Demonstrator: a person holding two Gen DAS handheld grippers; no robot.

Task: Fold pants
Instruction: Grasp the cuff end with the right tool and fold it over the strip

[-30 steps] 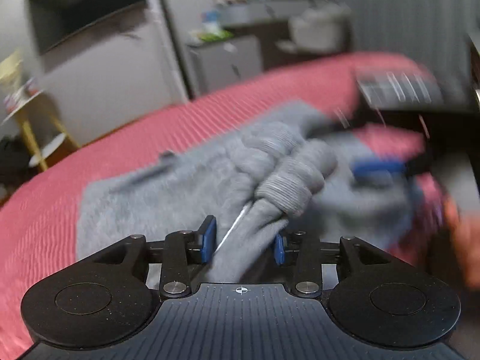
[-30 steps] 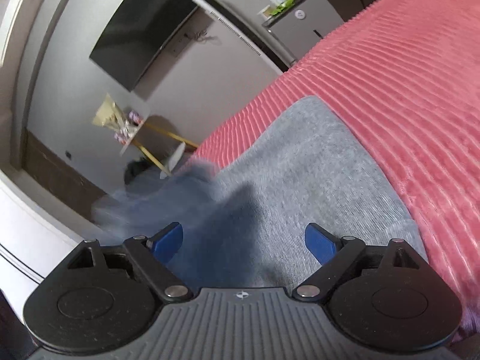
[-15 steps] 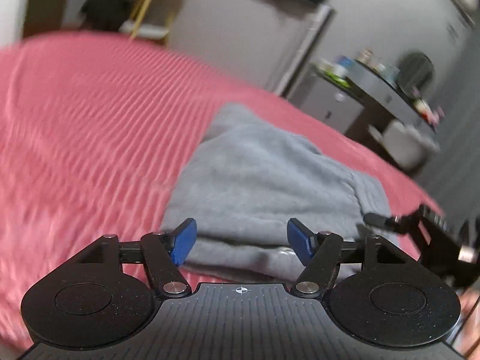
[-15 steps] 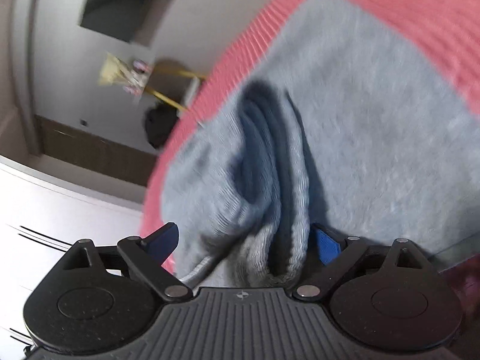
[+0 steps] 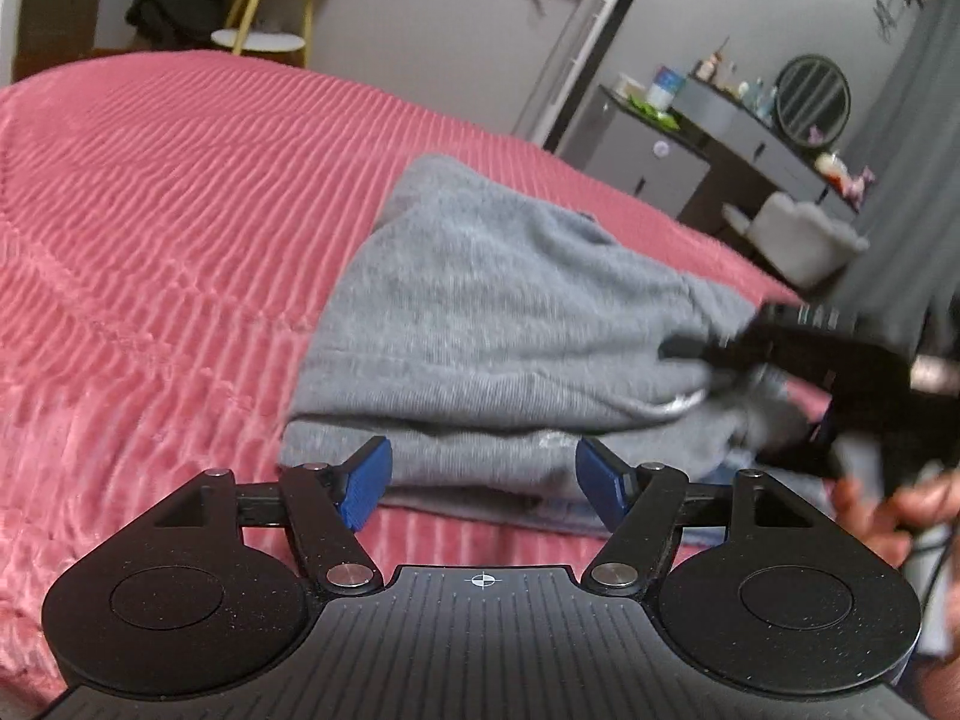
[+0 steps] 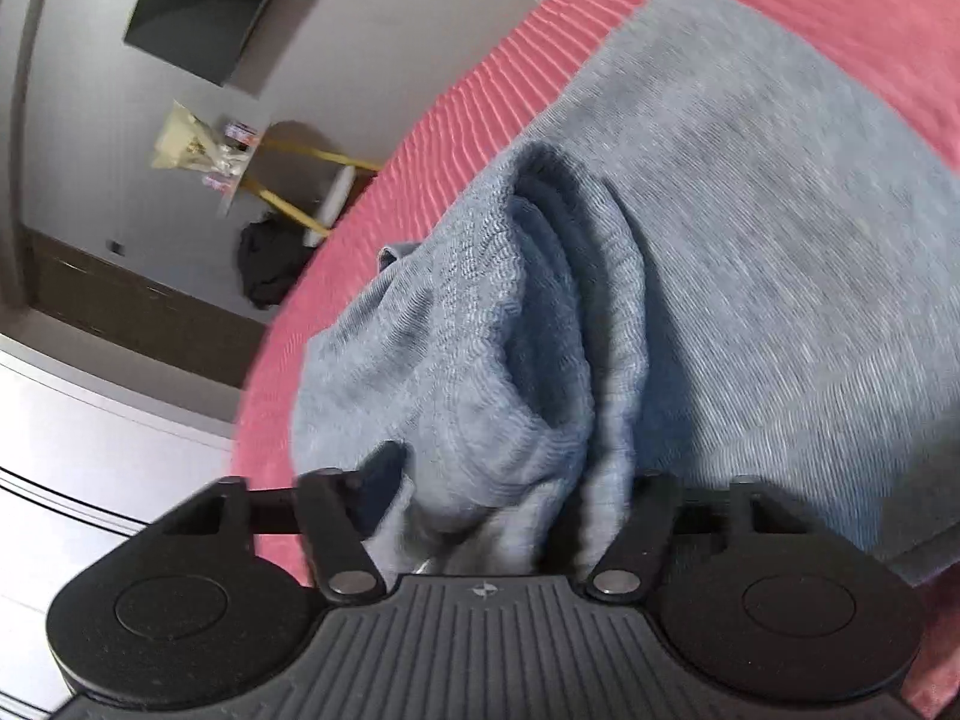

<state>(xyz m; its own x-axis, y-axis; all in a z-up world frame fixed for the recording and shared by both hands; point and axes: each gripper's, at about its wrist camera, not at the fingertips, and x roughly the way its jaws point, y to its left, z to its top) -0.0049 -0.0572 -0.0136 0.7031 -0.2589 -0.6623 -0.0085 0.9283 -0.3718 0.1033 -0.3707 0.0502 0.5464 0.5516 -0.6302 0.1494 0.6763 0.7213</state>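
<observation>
The grey pants (image 5: pixel 510 312) lie folded in layers on a pink ribbed bedspread (image 5: pixel 150 210). My left gripper (image 5: pixel 485 480) hovers open just before the near folded edge, with nothing between its blue pads. At the right of the left wrist view, the right gripper's black body (image 5: pixel 840 372) reaches into the pants' right end. In the right wrist view, my right gripper (image 6: pixel 516 480) has its jaws closing round a bunch of ribbed hem of the pants (image 6: pixel 750 240). The cloth fills the gap and hides both pads.
The bedspread (image 6: pixel 840 12) ends at a bed edge on the left of the right wrist view. Beyond the bed stand a yellow-legged side table (image 5: pixel 264 36), a grey dresser (image 5: pixel 720 138) with a round mirror, and a white stool (image 5: pixel 798 234). A person's fingers (image 5: pixel 888 510) show at the right.
My left gripper let go of the ribbed hem, opened and swung round to face the folded edge. My right gripper moved onto the bunched hem and closed in on it.
</observation>
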